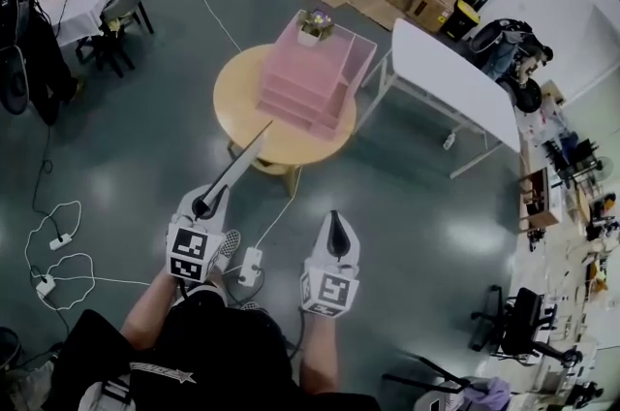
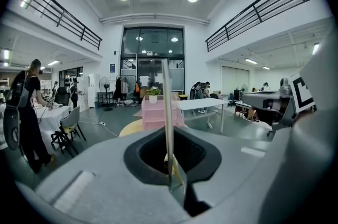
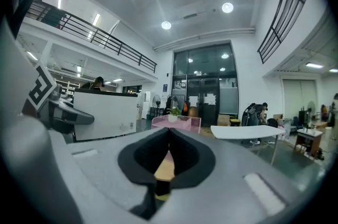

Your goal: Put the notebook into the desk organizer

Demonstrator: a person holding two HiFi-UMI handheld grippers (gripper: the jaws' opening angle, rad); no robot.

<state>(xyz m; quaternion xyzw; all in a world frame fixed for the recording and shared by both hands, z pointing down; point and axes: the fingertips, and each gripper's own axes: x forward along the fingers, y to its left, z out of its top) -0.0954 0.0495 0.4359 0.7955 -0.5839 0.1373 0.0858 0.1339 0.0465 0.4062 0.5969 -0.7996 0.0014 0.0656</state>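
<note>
I stand holding the notebook (image 1: 241,161) in my left gripper (image 1: 206,202), aimed at the pink desk organizer (image 1: 312,76).

My left gripper's jaws are pinched tight on the notebook's near end, so it sticks out ahead, edge-on like a thin blade, probably so it can slide into a slot. The notebook is in the air, its far end over the near rim of the round table (image 1: 237,97) and just short of the organizer, which has a potted plant (image 1: 313,23) on top. My right gripper (image 1: 333,219) is closed on nothing and hangs low beside the left, out of the way.
</note>
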